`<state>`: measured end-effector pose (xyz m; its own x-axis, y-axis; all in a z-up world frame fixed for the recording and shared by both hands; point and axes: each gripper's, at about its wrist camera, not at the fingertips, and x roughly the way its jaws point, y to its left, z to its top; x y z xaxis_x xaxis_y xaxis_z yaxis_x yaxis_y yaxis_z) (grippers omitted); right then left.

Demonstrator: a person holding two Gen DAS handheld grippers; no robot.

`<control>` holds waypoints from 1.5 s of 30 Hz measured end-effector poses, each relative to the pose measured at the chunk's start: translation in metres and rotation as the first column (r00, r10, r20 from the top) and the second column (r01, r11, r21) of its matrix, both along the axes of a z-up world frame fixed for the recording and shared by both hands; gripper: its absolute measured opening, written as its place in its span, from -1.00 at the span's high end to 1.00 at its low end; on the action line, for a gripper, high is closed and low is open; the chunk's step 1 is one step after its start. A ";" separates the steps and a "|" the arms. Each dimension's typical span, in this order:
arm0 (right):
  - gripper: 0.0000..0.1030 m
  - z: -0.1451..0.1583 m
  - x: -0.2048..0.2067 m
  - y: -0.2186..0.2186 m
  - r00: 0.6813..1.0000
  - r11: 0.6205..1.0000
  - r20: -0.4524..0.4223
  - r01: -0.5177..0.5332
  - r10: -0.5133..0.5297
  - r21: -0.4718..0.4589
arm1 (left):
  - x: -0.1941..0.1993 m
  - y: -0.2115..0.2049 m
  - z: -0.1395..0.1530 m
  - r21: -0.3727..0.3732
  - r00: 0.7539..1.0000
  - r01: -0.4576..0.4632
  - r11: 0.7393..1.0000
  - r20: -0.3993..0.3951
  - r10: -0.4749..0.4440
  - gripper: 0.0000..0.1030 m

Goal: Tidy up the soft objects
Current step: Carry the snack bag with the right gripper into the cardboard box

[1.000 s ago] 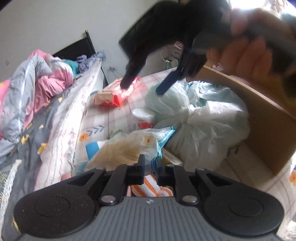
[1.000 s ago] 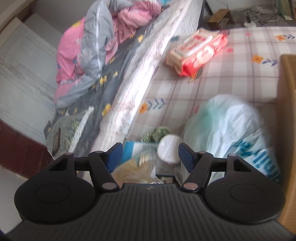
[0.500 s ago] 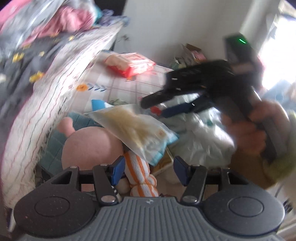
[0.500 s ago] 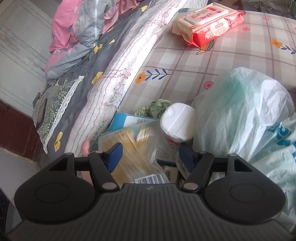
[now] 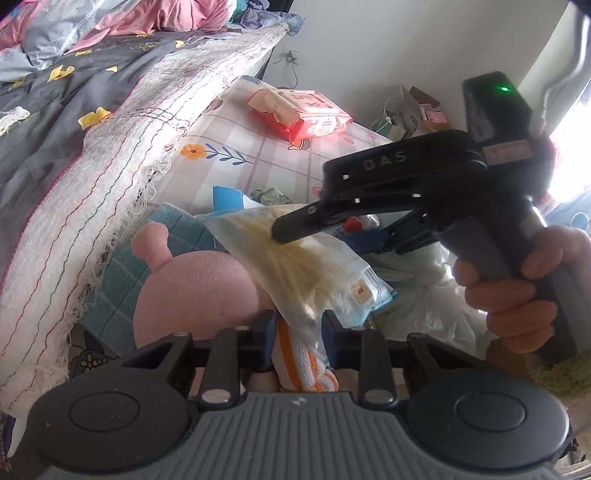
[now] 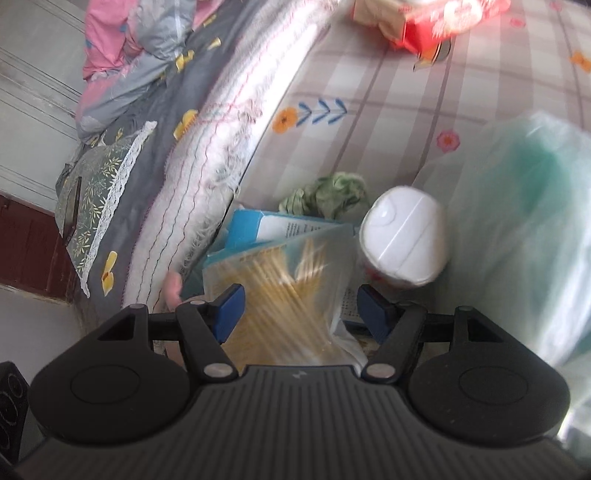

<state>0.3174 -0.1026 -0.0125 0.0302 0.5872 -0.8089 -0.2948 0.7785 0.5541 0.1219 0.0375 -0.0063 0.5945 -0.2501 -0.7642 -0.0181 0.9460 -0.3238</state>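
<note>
noodle bag [image 5: 295, 266] slants (corner between fingers)

Both wrist cameras look down, sharing noodle packet [image 5: 295, 266]

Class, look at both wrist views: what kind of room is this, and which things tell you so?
Most likely a bedroom. A rumpled pink and grey quilt lies on a bed with a dark grey patterned sheet, and a round pink plush toy sits beside the checked floral mattress cover.
</note>
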 end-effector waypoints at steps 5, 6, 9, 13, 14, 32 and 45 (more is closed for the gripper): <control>-0.15 0.001 -0.005 -0.002 1.000 0.999 -0.024 0.014 -0.014 0.035 | -0.001 -0.007 0.006 0.033 0.999 0.015 0.999 0.028 -0.016 0.60; -0.07 0.004 -0.007 -0.004 1.000 0.999 -0.020 0.017 -0.016 0.047 | -0.002 -0.008 0.009 0.040 0.999 0.022 0.999 0.036 -0.023 0.61; 0.03 0.018 -0.015 -0.012 1.000 0.997 0.006 0.020 -0.021 0.081 | -0.008 -0.014 0.018 0.061 0.997 0.039 0.997 0.062 -0.043 0.61; 0.09 0.040 -0.028 -0.029 0.998 0.992 0.058 0.031 -0.038 0.126 | -0.017 -0.028 0.035 0.100 0.991 0.068 0.993 0.108 -0.079 0.61; 0.09 0.046 -0.031 -0.035 0.996 0.990 0.070 0.037 -0.047 0.139 | -0.019 -0.032 0.040 0.110 0.989 0.077 0.991 0.119 -0.090 0.61; 0.29 0.119 -0.056 -0.287 0.836 0.873 0.264 0.429 -0.481 0.234 | 0.063 -0.223 0.086 0.112 0.858 0.449 0.887 0.223 -0.462 0.61; 0.31 0.064 -0.014 -0.405 0.729 0.774 0.366 0.632 -0.579 -0.035 | 0.146 -0.337 0.030 0.132 0.825 0.548 0.826 0.077 -0.560 0.51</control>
<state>0.3037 -0.5072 0.0515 0.6061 0.2296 -0.7616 0.1315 0.9153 0.3806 0.2683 -0.2998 0.0236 0.4587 -0.4886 -0.7422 0.5482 0.8129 -0.1964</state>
